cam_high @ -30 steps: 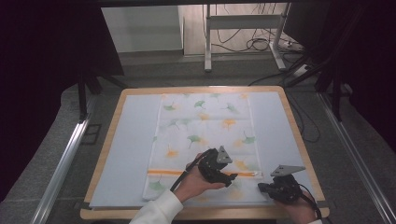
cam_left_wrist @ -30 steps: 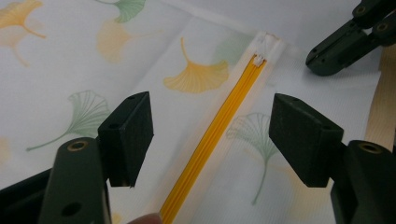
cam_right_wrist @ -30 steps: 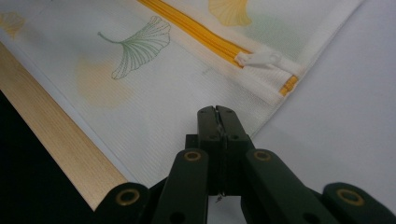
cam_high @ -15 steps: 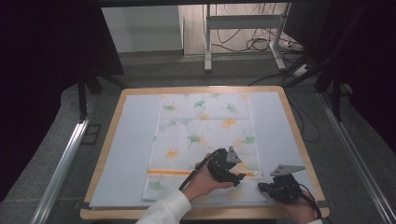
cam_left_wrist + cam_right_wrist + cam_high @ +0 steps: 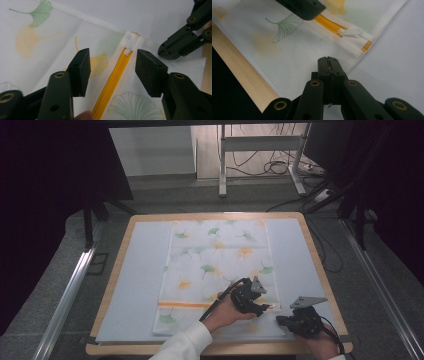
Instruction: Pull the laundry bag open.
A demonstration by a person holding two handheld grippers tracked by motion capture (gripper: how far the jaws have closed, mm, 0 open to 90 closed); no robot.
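Table (image 5: 125, 265): wooden-edged, covered with a pale blue mat; nothing else lies on it but the bag.
Bag (image 5: 220, 265): a flat white mesh bag printed with green and orange fan-shaped leaves, lying spread on the middle of the mat, its near end close to the person.
Handling, judged: light, soft and limp; it should crumple or slide if pushed, so it wants pinning at one edge while anything is pulled. No sign of anything fragile.
Zip (image 5: 112, 82): an orange zip runs across the bag near its near end, shut along the stretch visible in the gripper views.
Pull tab (image 5: 128, 43): small, white, plastic-looking, lying flat at the zip's right end, just short of the bag's side edge. Judged the right place to take hold, though it is small and smooth and could slip from the pads.
Left gripper (image 5: 112, 66): held in the left hand (image 5: 225, 312) over the zip, jaws spread wide to either side of it, gripping nothing; the tab lies just beyond them.
Right gripper (image 5: 328, 65): low at the bag's right corner, jaws pressed together. A thin edge seems to lie between the tips, but I cannot tell whether they have caught the mesh.
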